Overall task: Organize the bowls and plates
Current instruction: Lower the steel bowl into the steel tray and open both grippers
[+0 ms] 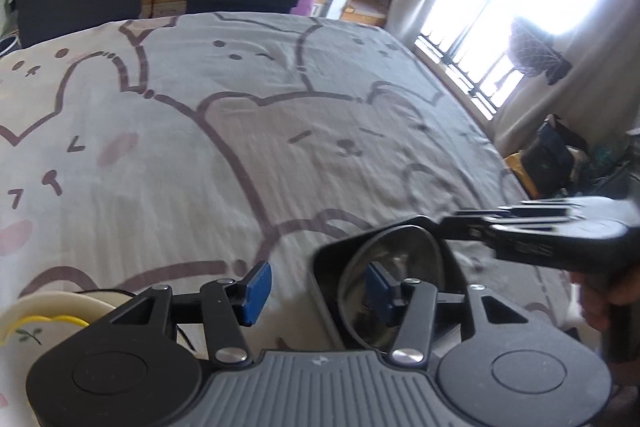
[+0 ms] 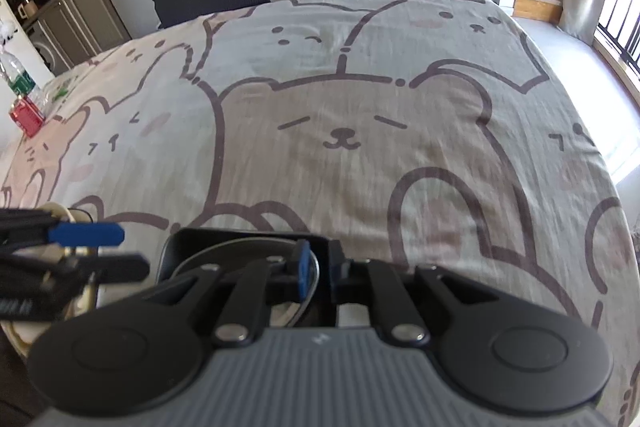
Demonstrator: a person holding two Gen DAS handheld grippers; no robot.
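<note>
Two grippers flank our dark tray (image 2: 176, 247) with its steel bowl (image 1: 394, 267): right gripper (image 2: 318, 273) is nearer, jaws narrowly parted astride the far rims, left gripper (image 1: 316, 287) open, gripping nothing.

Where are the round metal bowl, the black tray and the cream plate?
Round metal bowl (image 1: 394, 267): left wrist view, inner wall.
Black tray (image 2: 176, 241): right wrist view, far left corner.
Cream plate (image 1: 56, 307): left wrist view, rim.

The left black gripper with blue-padded fingers (image 1: 318, 287) stands half apart, angled downward; the right black gripper (image 2: 318, 273), just beside it, is nearly closed.
</note>
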